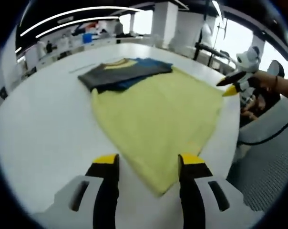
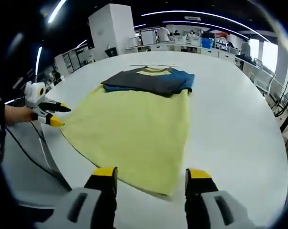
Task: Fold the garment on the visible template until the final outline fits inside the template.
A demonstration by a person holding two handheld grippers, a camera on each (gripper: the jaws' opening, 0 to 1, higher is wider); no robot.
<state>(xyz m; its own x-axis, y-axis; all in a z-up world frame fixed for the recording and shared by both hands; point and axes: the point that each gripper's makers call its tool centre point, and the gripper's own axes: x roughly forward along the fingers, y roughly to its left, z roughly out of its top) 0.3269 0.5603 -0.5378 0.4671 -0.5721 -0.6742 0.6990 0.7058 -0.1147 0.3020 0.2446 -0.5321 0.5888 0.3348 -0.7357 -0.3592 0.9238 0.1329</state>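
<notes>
Here, a yellow shirt is lying flat on the white table, its far end (grey and blue sleeves folded across) pointing away. The left gripper is hovering over the near hem, jaws standing wide, holding nothing. The right gripper is doing likewise, jaws apart, over the hem.

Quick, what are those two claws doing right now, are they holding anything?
Left claw: open, holding nothing, poised over the yellow cloth garment.
Right claw: open, holding nothing, at the garment's near edge.
</notes>
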